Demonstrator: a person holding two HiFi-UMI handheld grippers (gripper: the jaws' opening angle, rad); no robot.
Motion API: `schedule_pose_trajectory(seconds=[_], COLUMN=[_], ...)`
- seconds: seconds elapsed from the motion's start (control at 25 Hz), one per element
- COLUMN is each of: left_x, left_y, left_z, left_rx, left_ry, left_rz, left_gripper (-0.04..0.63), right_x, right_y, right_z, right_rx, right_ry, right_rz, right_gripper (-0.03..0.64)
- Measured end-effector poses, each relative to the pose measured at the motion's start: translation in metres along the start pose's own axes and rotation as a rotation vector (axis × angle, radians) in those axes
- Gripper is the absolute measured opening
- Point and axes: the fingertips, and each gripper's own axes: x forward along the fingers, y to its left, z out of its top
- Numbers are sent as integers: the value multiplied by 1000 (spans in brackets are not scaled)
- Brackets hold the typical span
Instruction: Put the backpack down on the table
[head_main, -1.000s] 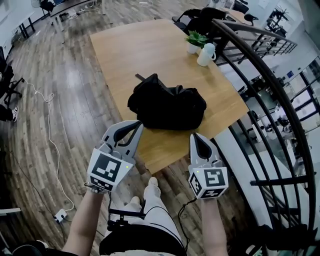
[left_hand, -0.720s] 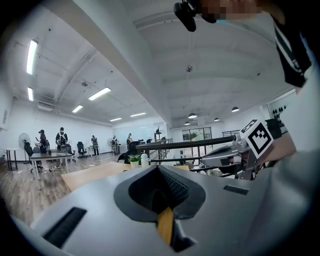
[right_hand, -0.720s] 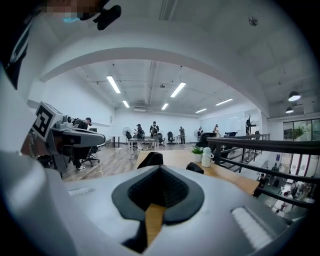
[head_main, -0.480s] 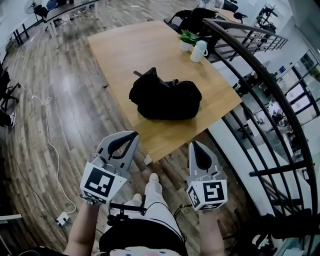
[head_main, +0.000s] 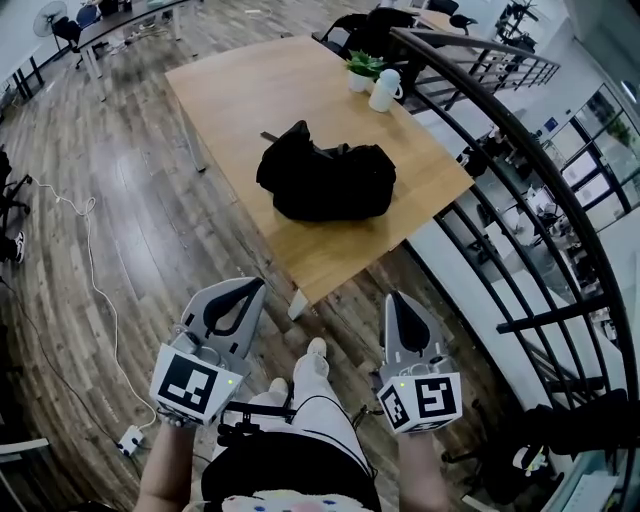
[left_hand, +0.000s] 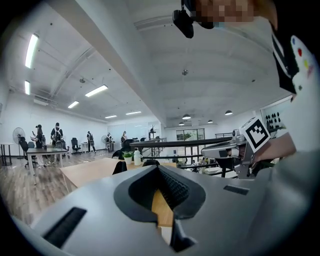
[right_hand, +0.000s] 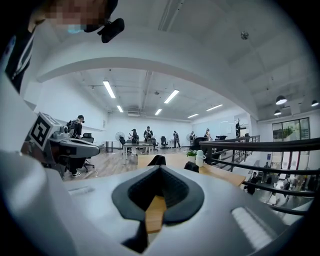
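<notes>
Backpack (head_main: 325, 182), black and slumped, lies on the wooden counter (head_main: 250, 90) toward its near right part, wholly on the top and short of the edges. Neither gripper touches it. Both hang well apart from it, over the floor on the near side of the counter, above the person's legs. The left gripper (head_main: 248, 287) has its jaws pressed together with nothing between them, and the right gripper (head_main: 398, 300) is likewise closed and empty; each gripper's own view shows only the bare counter through the gap behind the meeting tips. Judged from this, the putting-down step looks finished, and the step in hand is the release and clearing away. The next move seems to call for little: keep both grippers off the straps so the bag is not dragged toward the near corner, and perhaps confirm that it rests steadily. By count there is one backpack, one counter bearing it, two grippers, one potted plant (head_main: 360, 70) and one white bottle (head_main: 383, 92), the last two standing just beside each other at the far right edge, well apart from the bag.
</notes>
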Motion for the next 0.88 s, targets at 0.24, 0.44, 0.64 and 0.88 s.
schedule_pose_trajectory(seconds=[0.24,0.44,0.64,0.88], left_x=[-13,-14,-10,2], left_y=[-3,3,-1,-8], left_z=[0,-1,6,15], left_rx=[5,14,9,40], left_ry=[-17,-8,-8,-15], left_rz=[-5,24,33,36], left_gripper=[6,6,6,6], right_x=[-15,-6,-4,0], right_y=[8,11,11,19], right_z=[-6,-6,11,21], right_rx=[12,24,3,-22], right_ry=[8,14,2,-4], right_rz=[-22,8,43,113], right_gripper=[9,9,9,9])
